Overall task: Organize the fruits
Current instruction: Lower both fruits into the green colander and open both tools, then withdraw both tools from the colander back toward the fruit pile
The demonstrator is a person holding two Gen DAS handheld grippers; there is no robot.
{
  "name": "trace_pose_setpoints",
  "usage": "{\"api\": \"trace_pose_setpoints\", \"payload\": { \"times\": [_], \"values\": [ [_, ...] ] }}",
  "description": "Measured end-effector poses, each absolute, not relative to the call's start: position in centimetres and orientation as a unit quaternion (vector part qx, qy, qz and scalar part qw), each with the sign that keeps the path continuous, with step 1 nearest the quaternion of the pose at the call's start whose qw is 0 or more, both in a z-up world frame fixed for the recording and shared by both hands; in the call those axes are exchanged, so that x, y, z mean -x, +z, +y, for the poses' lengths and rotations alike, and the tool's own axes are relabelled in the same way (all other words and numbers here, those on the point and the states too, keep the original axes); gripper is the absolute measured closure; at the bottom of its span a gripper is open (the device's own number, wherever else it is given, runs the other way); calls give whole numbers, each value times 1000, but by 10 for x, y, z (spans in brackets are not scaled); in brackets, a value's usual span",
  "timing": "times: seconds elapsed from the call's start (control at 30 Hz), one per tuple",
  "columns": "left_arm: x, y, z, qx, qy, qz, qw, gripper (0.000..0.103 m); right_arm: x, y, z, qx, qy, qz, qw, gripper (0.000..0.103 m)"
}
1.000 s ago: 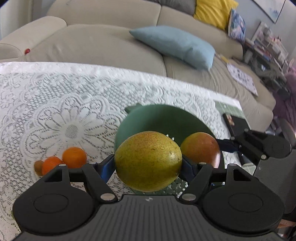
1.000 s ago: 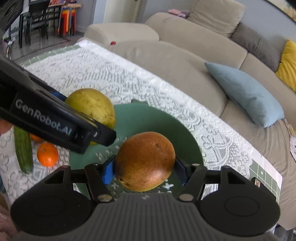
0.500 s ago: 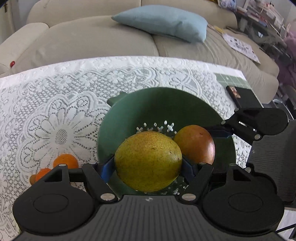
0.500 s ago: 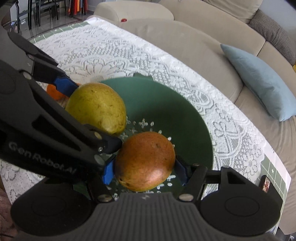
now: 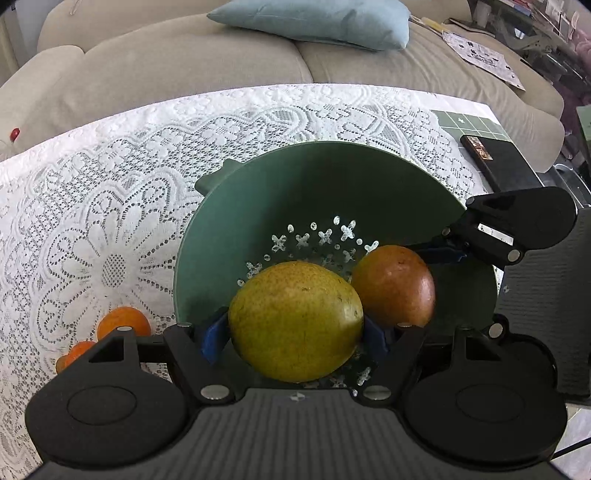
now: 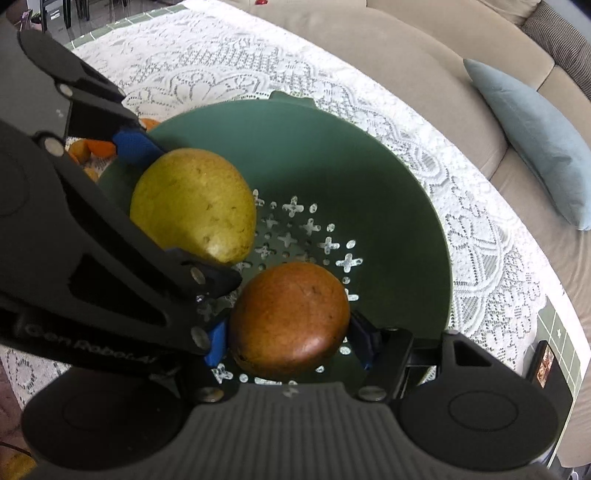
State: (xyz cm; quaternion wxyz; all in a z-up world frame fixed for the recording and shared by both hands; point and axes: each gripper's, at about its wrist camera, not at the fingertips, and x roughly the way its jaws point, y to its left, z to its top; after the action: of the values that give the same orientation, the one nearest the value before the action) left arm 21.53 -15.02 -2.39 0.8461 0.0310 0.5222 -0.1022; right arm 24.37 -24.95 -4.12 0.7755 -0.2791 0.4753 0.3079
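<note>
My left gripper [image 5: 295, 334] is shut on a yellow-green pear [image 5: 295, 320], with a blue pad against each side of it. It hangs low inside the green strainer bowl [image 5: 295, 192], over the perforated bottom. To its right, my right gripper [image 6: 290, 341] is shut on a reddish-brown pear [image 6: 290, 320], also inside the bowl [image 6: 369, 177]. The two fruits sit close side by side; whether they touch the bowl's bottom I cannot tell. In the right wrist view the yellow-green pear [image 6: 192, 206] and the left gripper's black body fill the left side.
Small oranges [image 5: 123, 322] lie on the white lace tablecloth [image 5: 92, 221] left of the bowl. A dark phone [image 5: 498, 162] rests near the table's right corner. A beige sofa [image 5: 184, 66] with a blue cushion [image 5: 314, 18] runs behind the table.
Both grippers have come down with their pears from above the bowl's rim into the bowl, and both now tilt more steeply downward. The grips are unchanged.
</note>
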Motion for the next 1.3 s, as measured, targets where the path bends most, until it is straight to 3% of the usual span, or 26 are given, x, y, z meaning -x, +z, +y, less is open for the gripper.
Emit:
{"api": "trace_pose_setpoints", "payload": {
  "times": [0.57,0.93,1.03,1.3],
  "values": [
    [-214,-19,-147,-24,-107,514,851,18,-255,-41,-241,305,289,517,746,40],
    [-204,-8,-137,-1,-108,501,859,20,-242,-13,-240,307,290,492,761,39],
    [-197,0,-133,1,-111,491,864,20,-236,-4,-241,302,285,479,774,30],
    [-165,23,-108,14,-117,442,889,20,-210,19,-237,260,273,435,818,25]
  ]
}}
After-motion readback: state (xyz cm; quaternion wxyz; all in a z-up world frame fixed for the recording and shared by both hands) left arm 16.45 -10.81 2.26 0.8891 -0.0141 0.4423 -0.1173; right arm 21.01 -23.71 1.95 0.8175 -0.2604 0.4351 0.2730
